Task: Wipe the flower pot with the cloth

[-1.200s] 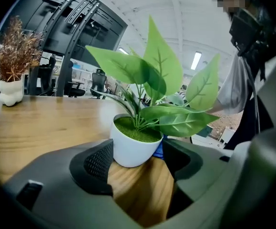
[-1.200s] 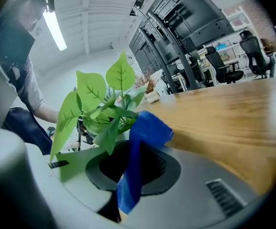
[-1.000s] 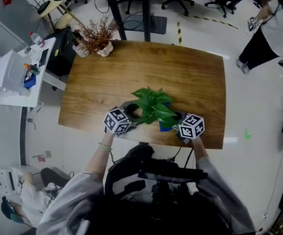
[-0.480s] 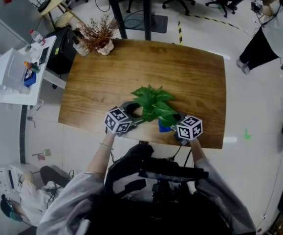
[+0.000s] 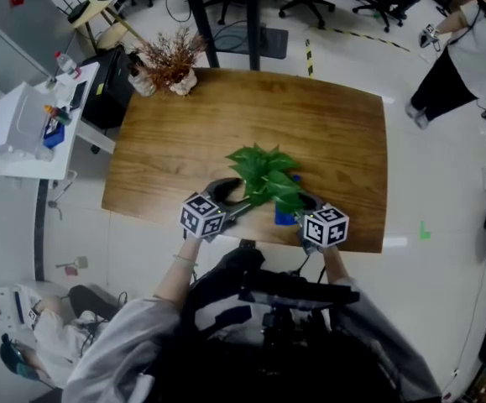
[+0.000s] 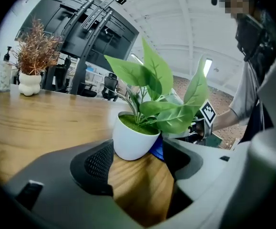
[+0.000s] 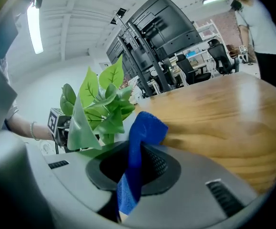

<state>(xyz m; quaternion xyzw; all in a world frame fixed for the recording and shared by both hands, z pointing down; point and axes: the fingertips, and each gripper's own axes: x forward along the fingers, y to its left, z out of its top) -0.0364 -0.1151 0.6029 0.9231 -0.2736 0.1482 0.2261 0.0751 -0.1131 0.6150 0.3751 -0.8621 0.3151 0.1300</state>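
Cloth (image 7: 135, 161), bright blue, is pinched tight in the right claw (image 7: 133, 168), whose two jaws are closed on it. The top end of the cloth sticks up past the jaw tips and the bottom end hangs down. The left claw (image 6: 138, 162) is wide open and holds nothing. The white flower pot (image 6: 133, 144) stands on the wooden table (image 5: 326, 133) right at the tips of the left claw's jaws, in the gap between them. It is very close to the left pad, but I cannot tell if they touch. Big green leaves (image 5: 263, 177) grow out of the pot and hide it from above. A bit of the blue cloth shows just behind the pot, on its right side. Pot and both claws are near the table's front edge, close to the person. Far off at the back left corner of the table stands a brown dried plant (image 5: 169, 61) in a small white vase. Another person (image 5: 469, 44) stands on the floor, well away from the table.
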